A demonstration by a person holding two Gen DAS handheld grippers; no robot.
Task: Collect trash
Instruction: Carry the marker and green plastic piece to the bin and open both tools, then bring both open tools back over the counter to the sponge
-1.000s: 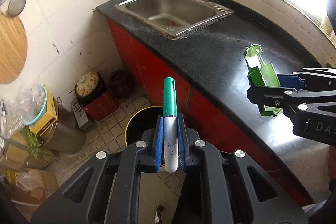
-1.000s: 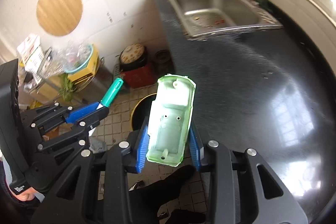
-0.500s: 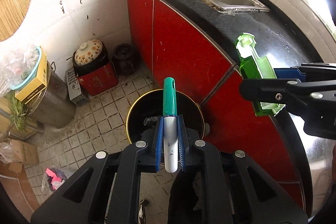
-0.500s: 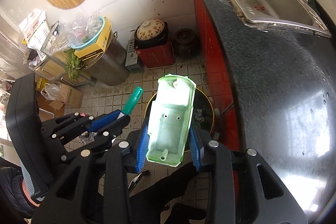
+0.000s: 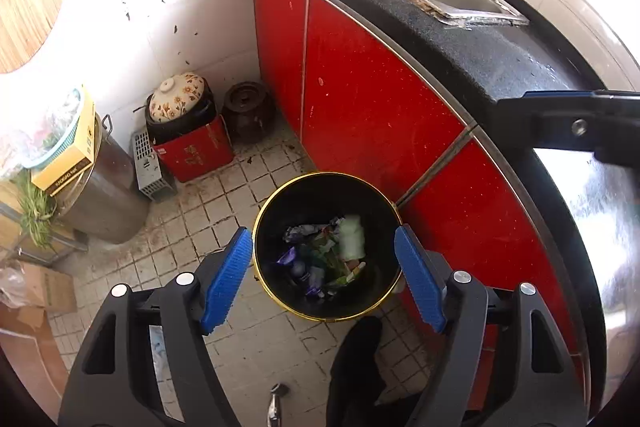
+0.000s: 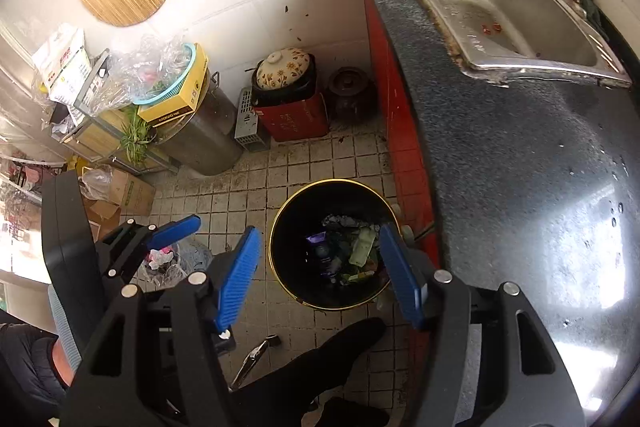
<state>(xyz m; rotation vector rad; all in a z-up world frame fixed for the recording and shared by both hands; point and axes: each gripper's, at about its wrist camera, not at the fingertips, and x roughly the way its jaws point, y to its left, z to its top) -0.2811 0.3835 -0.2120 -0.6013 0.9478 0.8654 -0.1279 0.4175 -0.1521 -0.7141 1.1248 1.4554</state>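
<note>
A black bin with a gold rim (image 5: 276,201) (image 6: 280,223) stands on the tiled floor against the red cabinet. Inside lie wrappers and a pale green plastic piece (image 5: 352,237) (image 6: 362,247). My left gripper (image 5: 324,275) hangs over the bin, its jaws opening with nothing between the blue pads. My right gripper (image 6: 320,269) is above the bin too, jaws opening and empty. The left gripper's fingers (image 6: 176,229) show at the left of the right wrist view. One finger (image 5: 560,115) of the right gripper crosses the left wrist view's right side.
A black counter (image 6: 500,155) with a steel sink (image 6: 500,7) runs along the right above red cabinet doors (image 5: 360,99). Pots, a red box (image 5: 192,155), a steel drum (image 6: 208,143) and cartons crowd the floor at the left. A dark shoe (image 6: 320,367) is below the bin.
Both grippers opened. The green-capped pen left the left gripper and the pale green plastic piece left the right one; the green piece now lies in the bin.
</note>
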